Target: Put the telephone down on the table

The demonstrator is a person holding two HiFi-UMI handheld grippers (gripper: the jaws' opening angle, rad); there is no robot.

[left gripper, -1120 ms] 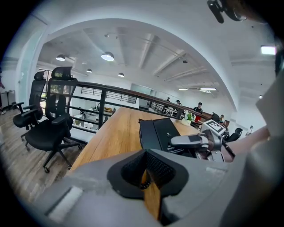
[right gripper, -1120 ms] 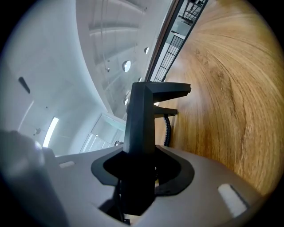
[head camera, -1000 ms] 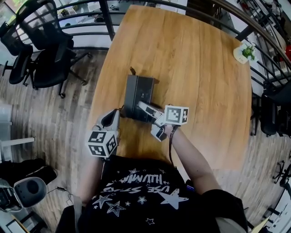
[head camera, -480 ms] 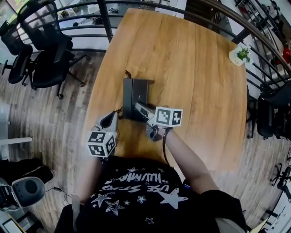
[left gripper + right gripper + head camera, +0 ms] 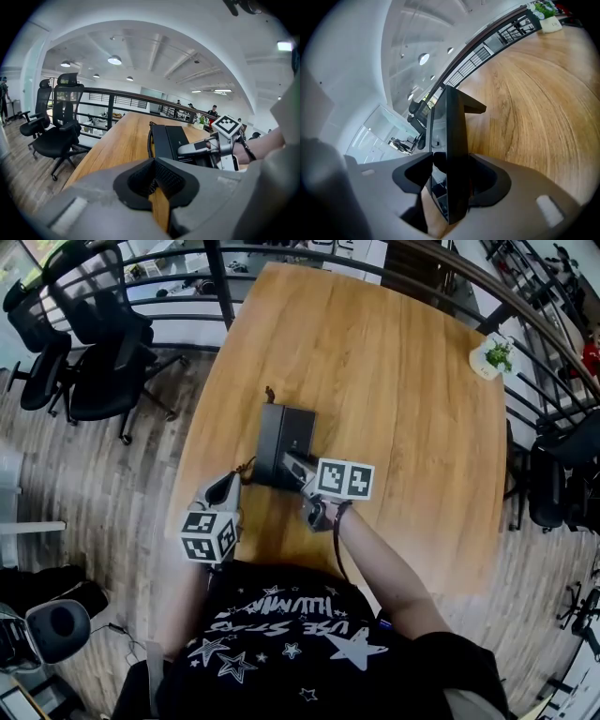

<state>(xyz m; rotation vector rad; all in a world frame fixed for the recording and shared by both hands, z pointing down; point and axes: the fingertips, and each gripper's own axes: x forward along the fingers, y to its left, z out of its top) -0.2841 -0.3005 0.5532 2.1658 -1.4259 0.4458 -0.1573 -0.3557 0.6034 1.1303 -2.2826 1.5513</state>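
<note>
A black desk telephone [image 5: 286, 439] sits on the wooden table [image 5: 403, 381], its coiled cord [image 5: 150, 140] on its left side. My right gripper [image 5: 287, 463] reaches over the telephone's near edge. In the right gripper view that edge [image 5: 452, 140] stands between the jaws. The jaws have just been opening; a gap shows beside the left pad, so the right gripper [image 5: 450, 171] is open around the edge. My left gripper [image 5: 228, 484] hovers at the table's near-left edge, apart from the telephone [image 5: 171, 139]. The left gripper [image 5: 153, 161] is shut and holds nothing.
A small potted plant [image 5: 492, 354] stands at the table's far right corner. Black office chairs [image 5: 84, 343] sit on the floor to the left. A dark railing [image 5: 220, 277] curves around the table's far side.
The right gripper has shifted a little left and down at the telephone's near edge. The left gripper has stayed where it was.
</note>
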